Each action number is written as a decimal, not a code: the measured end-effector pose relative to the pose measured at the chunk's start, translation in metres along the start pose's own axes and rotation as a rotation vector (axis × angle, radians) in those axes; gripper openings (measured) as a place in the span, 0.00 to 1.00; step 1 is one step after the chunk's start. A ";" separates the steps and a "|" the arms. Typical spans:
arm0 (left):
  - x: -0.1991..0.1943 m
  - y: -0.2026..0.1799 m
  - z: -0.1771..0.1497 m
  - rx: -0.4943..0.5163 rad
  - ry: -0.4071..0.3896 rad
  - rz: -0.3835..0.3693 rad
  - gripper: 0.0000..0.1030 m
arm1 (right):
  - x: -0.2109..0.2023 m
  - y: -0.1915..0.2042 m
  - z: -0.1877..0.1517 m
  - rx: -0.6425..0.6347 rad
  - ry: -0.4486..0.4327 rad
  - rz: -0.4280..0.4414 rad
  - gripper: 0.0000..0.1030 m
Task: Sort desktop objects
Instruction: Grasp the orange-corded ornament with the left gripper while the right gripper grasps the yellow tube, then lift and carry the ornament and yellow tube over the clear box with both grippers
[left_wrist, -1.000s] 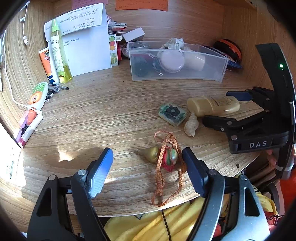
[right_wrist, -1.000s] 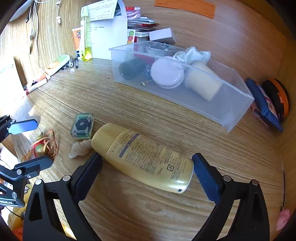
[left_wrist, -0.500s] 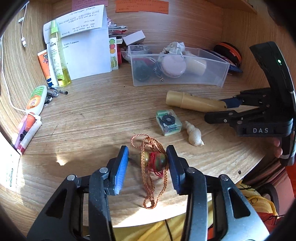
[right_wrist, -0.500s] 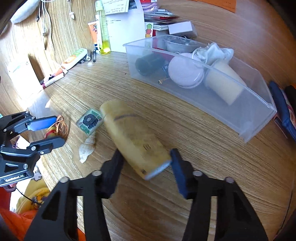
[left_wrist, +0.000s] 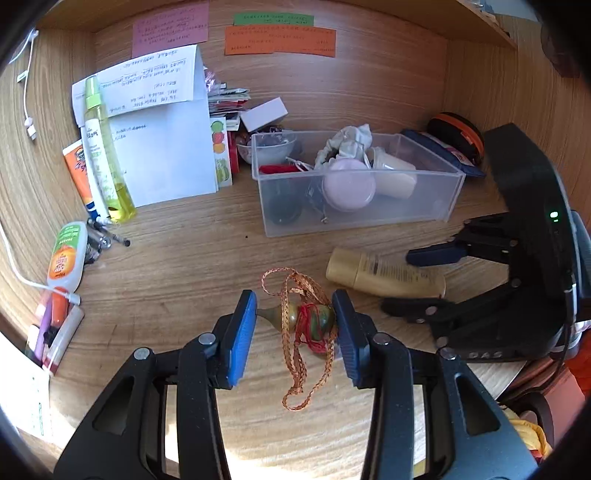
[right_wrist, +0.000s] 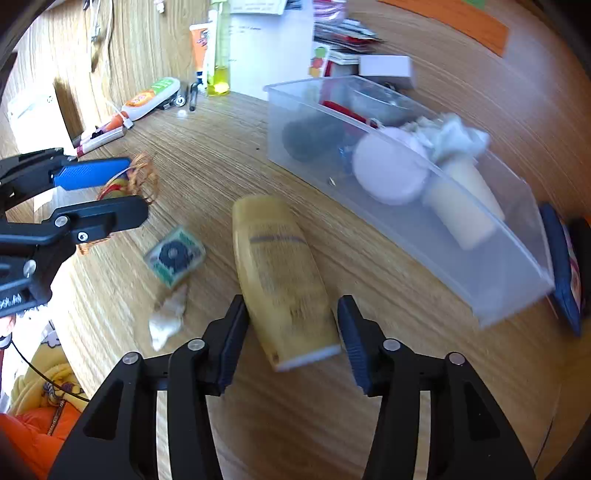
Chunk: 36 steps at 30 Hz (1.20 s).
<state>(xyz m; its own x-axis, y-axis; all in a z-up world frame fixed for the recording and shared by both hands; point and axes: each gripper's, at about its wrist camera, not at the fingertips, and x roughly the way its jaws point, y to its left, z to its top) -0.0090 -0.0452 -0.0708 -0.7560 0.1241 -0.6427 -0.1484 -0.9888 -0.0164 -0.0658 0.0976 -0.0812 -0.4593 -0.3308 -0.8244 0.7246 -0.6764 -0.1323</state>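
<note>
While the left gripper (left_wrist: 294, 323) pinches the corded charm (left_wrist: 308, 319) and the right gripper (right_wrist: 290, 328) straddles the bottle (right_wrist: 280, 273), the bin (right_wrist: 517, 295) awaits both.

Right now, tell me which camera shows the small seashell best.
The right wrist view. The seashell lies in plain sight on the desk, beside the green square case and left of the yellow bottle. The left wrist view does not show it; the left tongs and their corded ornament fill that foreground.

The worktop (left_wrist: 192, 266) is matt, grained wood. The bin (left_wrist: 354, 218) is frosted, see-through plastic. The yellow bottle (right_wrist: 280, 273) looks like smooth plastic with a soft sheen.
</note>
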 end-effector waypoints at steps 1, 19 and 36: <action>0.001 0.000 0.001 0.001 -0.001 0.000 0.40 | 0.003 0.001 0.005 -0.010 0.005 0.000 0.49; 0.006 0.004 0.015 0.006 -0.016 0.003 0.40 | -0.008 -0.007 0.029 0.010 -0.106 -0.039 0.22; 0.001 0.001 0.026 0.001 -0.035 0.016 0.40 | 0.018 -0.018 0.044 -0.012 -0.040 -0.020 0.30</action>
<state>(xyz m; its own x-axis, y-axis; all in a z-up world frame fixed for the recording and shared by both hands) -0.0267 -0.0437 -0.0514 -0.7803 0.1107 -0.6155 -0.1364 -0.9906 -0.0053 -0.1092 0.0749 -0.0696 -0.4942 -0.3436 -0.7986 0.7208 -0.6755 -0.1554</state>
